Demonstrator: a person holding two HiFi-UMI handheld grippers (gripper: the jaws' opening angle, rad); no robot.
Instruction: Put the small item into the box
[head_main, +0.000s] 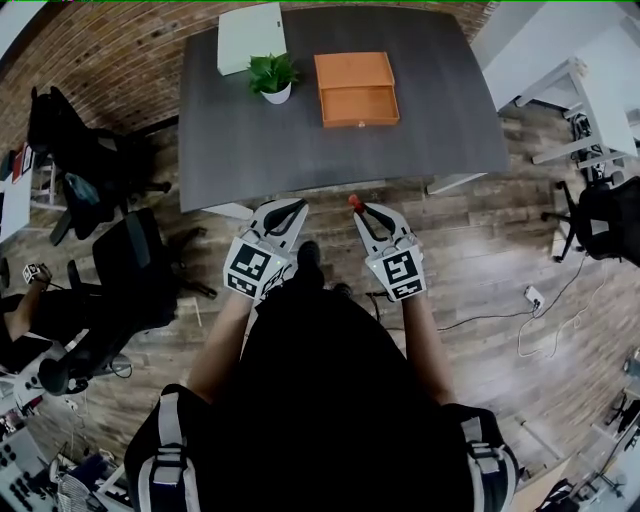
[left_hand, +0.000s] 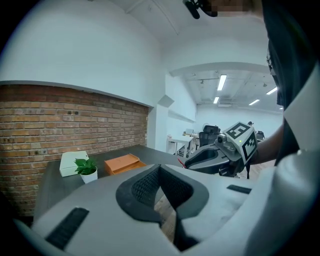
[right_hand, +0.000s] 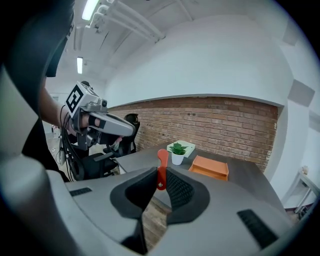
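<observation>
Hand-held gripper around item, before table

Matt dark table, rough brick wall, wood-plank floor, matt orange box

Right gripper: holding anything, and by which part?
The right gripper is shut on the small red item, pinching its lower end; its upper end sticks out past the jaws.
</observation>
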